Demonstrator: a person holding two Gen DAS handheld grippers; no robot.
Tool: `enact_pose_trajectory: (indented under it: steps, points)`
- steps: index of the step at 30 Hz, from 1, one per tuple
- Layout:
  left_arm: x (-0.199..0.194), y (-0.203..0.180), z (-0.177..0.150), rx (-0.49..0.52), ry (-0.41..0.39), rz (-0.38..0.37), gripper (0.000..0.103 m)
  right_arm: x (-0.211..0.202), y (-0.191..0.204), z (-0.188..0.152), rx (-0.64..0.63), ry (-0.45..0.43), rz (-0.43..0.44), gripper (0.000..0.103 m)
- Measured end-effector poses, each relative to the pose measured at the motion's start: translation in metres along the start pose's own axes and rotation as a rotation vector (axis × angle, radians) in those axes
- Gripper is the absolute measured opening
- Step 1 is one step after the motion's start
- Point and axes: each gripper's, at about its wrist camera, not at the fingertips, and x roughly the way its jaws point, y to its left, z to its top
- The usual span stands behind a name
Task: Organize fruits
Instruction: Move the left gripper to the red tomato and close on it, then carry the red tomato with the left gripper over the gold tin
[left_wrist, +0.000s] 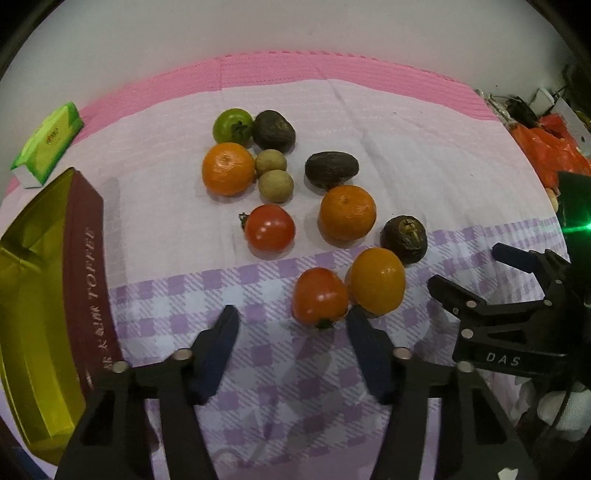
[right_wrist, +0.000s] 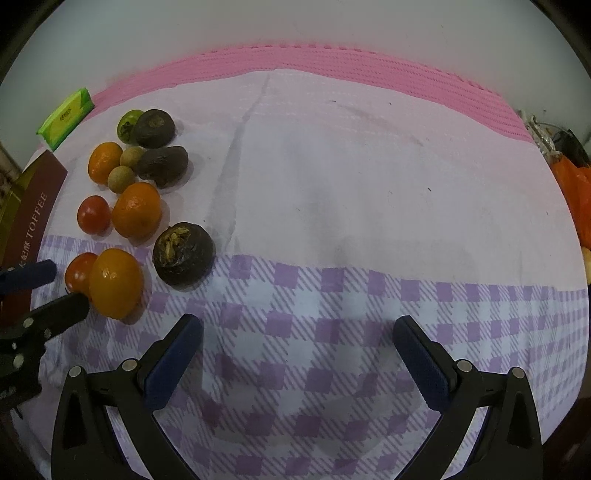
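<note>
Fruits lie loose on the checked cloth (left_wrist: 258, 369): two oranges (left_wrist: 228, 168), a green tomato (left_wrist: 232, 125), two longans (left_wrist: 276, 185), three dark passion fruits (left_wrist: 331, 170), a red tomato (left_wrist: 269, 228), a yellow-orange fruit (left_wrist: 376, 280) and a second red tomato (left_wrist: 319, 299). My left gripper (left_wrist: 291, 321) points down at that second tomato (right_wrist: 79, 273). Its right finger tip is beside the tomato, while the left finger stands well apart from it. My right gripper (right_wrist: 297, 328) hovers open over bare cloth, right of the fruits, holding nothing.
An open gold box with a maroon TOFFEE wall (left_wrist: 88, 277) stands at the left edge. A green tissue pack (left_wrist: 48, 144) lies behind it. Orange plastic bags and clutter (left_wrist: 546, 147) sit at the far right. A pink band edges the cloth at the back.
</note>
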Motion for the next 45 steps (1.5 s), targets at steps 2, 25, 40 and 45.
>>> enact_pose_trajectory:
  steps: [2, 25, 40, 45]
  points:
    - [0.002, -0.001, 0.001, 0.000, 0.001, 0.001, 0.052, 0.001, 0.001, 0.000, 0.001, -0.003, -0.001, 0.103]
    - [0.001, -0.006, 0.004, 0.029, -0.014, -0.053, 0.028, 0.000, 0.001, 0.000, 0.002, -0.008, -0.001, 0.103]
    - [-0.055, 0.057, 0.002, -0.130, -0.105, 0.012, 0.028, 0.001, 0.001, 0.001, 0.002, -0.006, -0.003, 0.103]
    - [-0.061, 0.097, -0.010, -0.206, -0.103, 0.066, 0.028, 0.001, 0.001, 0.001, 0.002, -0.007, -0.003, 0.103]
